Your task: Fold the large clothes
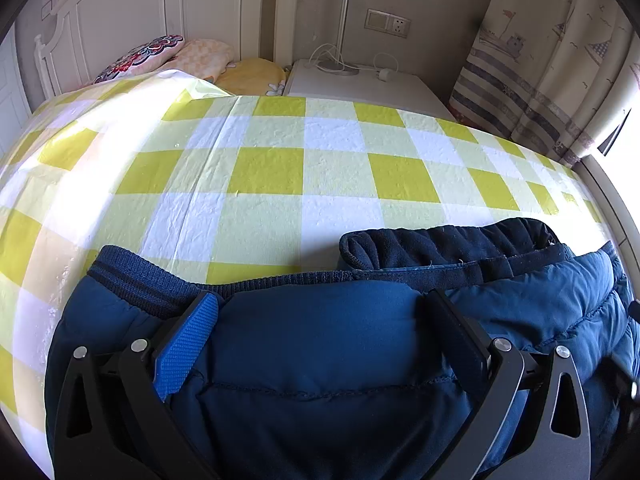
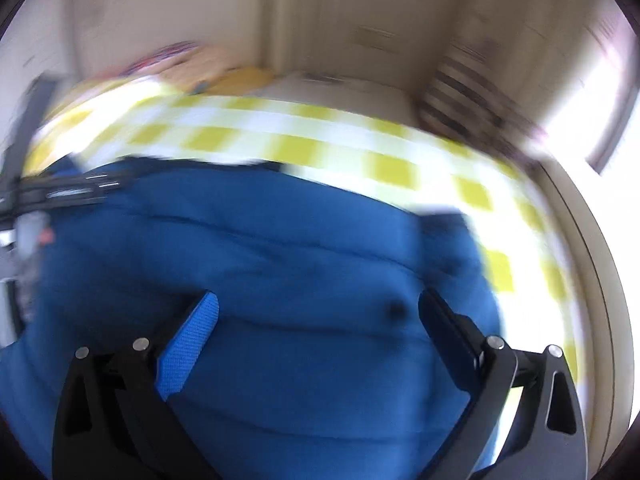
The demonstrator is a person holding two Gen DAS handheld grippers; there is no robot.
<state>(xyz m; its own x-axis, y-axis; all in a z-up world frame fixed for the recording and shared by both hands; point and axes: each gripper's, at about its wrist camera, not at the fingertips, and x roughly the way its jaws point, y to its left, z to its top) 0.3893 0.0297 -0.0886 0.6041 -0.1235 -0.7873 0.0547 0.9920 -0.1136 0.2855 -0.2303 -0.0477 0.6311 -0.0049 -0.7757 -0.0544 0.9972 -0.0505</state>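
Observation:
A blue padded jacket (image 1: 320, 344) lies on the yellow-and-white checked bed cover (image 1: 264, 168), with its ribbed hem (image 1: 132, 280) toward the far side and a dark fleece collar (image 1: 444, 244) at the right. My left gripper (image 1: 318, 300) is open, its fingers wide apart over the jacket near the hem. In the right wrist view the picture is blurred; my right gripper (image 2: 318, 300) is open above the jacket (image 2: 280, 264), near its right edge. The other gripper's black frame (image 2: 60, 192) shows at the left.
Pillows (image 1: 160, 56) lie at the white headboard (image 1: 120, 12). A white bedside cabinet (image 1: 360, 80) with a lamp pole and cables stands behind the bed. A patterned curtain (image 1: 552, 60) hangs at the right by a bright window. The bed edge (image 1: 600, 200) runs along the right.

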